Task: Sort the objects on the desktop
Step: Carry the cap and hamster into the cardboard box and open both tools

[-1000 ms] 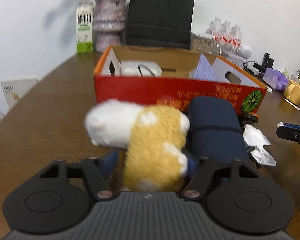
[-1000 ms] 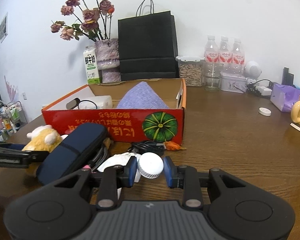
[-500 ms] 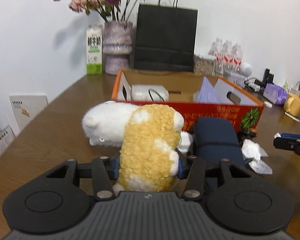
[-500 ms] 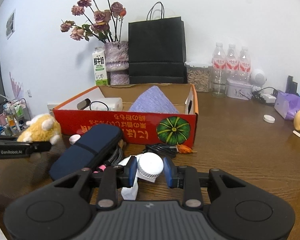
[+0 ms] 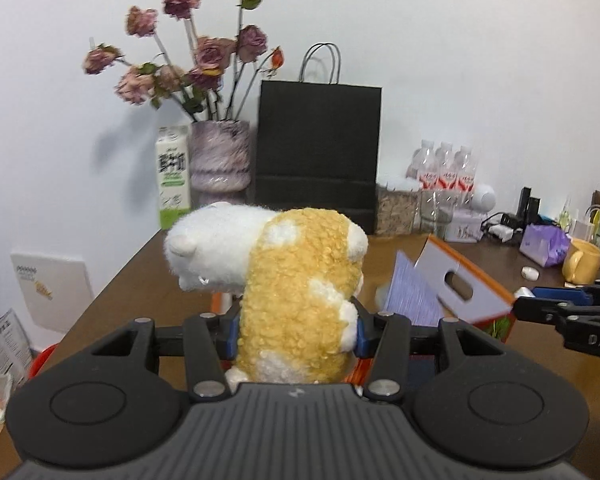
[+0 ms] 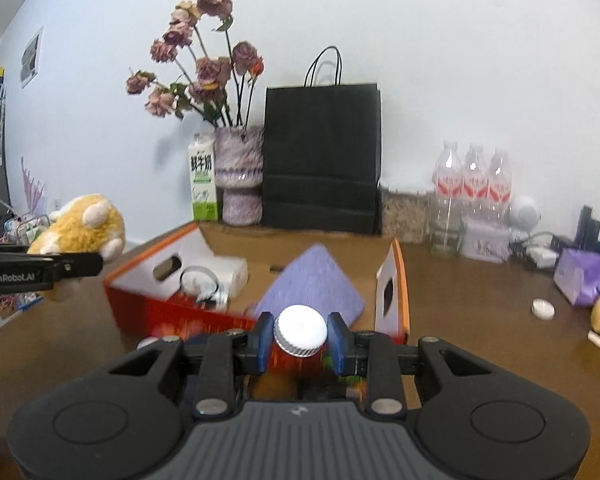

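Note:
My left gripper (image 5: 296, 334) is shut on a yellow and white plush hamster (image 5: 296, 296) and holds it in the air above the near edge of the red cardboard box (image 5: 466, 286). The hamster also shows at the left of the right wrist view (image 6: 82, 230). My right gripper (image 6: 300, 342) is shut on a white round cap (image 6: 300, 330) of a small bottle, raised over the box's front wall (image 6: 172, 312). Inside the box lie a purple notebook (image 6: 312, 284) and a white device with a cable (image 6: 212, 276).
At the back of the brown table (image 6: 480, 312) stand a black paper bag (image 6: 320, 160), a vase of dried roses (image 6: 238, 176), a milk carton (image 6: 202, 178), water bottles (image 6: 472, 196) and a jar. A purple pouch (image 6: 584, 280), a white lid (image 6: 543, 309) and a yellow mug (image 5: 580, 266) are at the right.
Both grippers have risen from the table with their loads and moved toward the box. The hamster and the capped bottle are now higher, above the box's front wall.

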Demonstrator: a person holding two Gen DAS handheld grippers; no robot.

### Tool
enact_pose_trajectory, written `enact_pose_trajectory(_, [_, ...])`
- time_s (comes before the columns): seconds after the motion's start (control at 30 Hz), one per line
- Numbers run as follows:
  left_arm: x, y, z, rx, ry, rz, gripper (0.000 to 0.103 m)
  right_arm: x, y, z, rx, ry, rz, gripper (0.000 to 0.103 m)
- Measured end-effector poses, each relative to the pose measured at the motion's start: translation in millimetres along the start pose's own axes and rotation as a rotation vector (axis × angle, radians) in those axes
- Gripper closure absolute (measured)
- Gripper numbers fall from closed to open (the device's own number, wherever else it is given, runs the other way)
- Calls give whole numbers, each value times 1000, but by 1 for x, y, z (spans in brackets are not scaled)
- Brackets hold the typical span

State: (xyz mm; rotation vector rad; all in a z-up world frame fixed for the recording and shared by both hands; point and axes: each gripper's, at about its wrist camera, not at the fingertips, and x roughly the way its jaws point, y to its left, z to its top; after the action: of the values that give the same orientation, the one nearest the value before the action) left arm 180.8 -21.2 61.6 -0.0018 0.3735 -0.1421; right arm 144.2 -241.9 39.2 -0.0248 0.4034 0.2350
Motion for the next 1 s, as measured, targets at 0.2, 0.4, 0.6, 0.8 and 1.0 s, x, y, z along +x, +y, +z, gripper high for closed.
enact_pose_trajectory(0.2, [53,-15,29,-16,12,-47,54,44,-6,38,2,-16,-25,75])
enact_pose_trajectory(0.4, [112,-26,38,-45,76,-66,54,98,-18,63,7,-4,-52,75])
enact_pose_trajectory(0.6, [162,-32,38,-87,168,-68,54,149,-31,70,15,29,-58,75])
enact_pose_trajectory(0.8, [185,-44,31,-58,225,-44,54,176,-43,60,23,66,-46,75])
enact_pose_trajectory(1.0, [189,-53,26,-30,240,-45,50,181,-48,55,39,88,-26,75])
